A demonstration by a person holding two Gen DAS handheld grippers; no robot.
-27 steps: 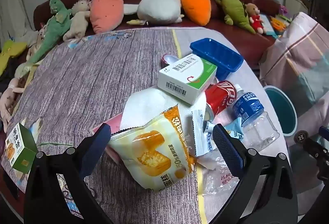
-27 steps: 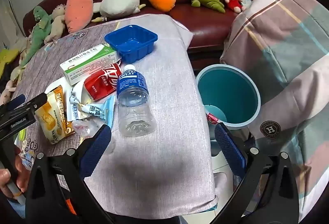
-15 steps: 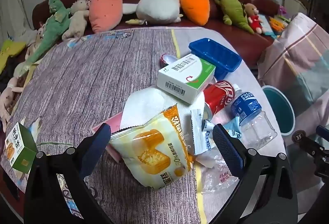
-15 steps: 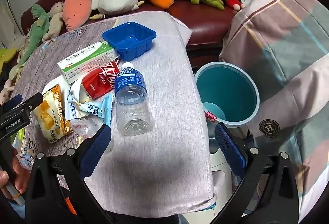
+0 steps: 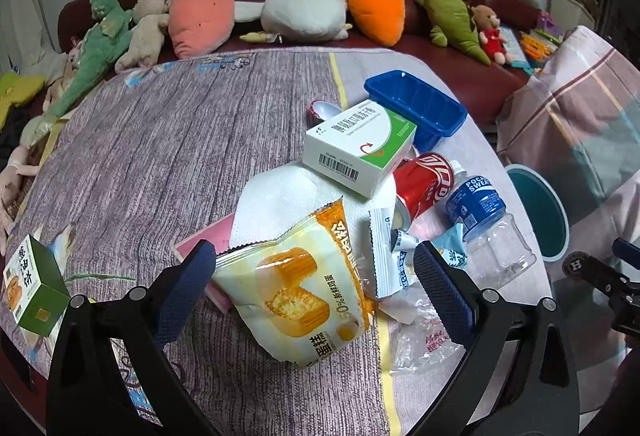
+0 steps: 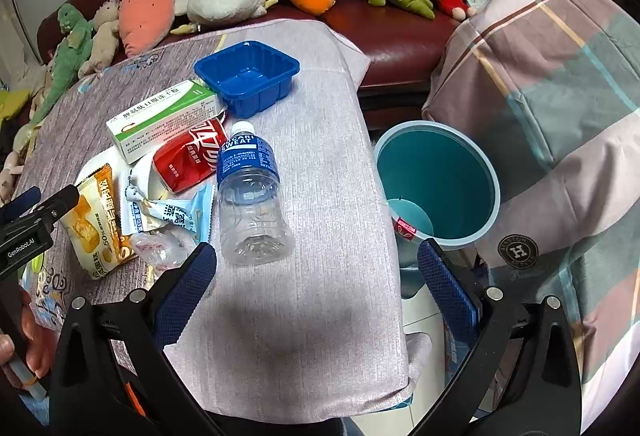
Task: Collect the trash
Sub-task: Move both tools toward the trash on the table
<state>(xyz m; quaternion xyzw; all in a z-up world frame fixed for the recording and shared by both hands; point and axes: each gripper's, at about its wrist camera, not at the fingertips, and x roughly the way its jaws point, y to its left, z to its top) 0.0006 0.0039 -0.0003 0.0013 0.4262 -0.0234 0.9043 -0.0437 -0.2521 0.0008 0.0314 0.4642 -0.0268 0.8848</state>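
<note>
Fingers [image 5: 188, 288] of the left gripper [image 5: 316, 284] spread wide over the yellow cake wrapper [image 5: 296, 292]; right gripper [image 6: 316, 284] equally spread above bare tablecloth [image 6: 312, 316]. Clear bottle [image 6: 252, 196] lies flat near the table edge. Teal bin [image 6: 436, 176] stands beside it, open-topped.

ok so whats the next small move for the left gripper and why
Probably lower the left gripper onto the yellow cake wrapper and close. Its jaws are wide open with the wrapper lying loose between them on top of the pile, and the teal bin beside the table is open.
</note>
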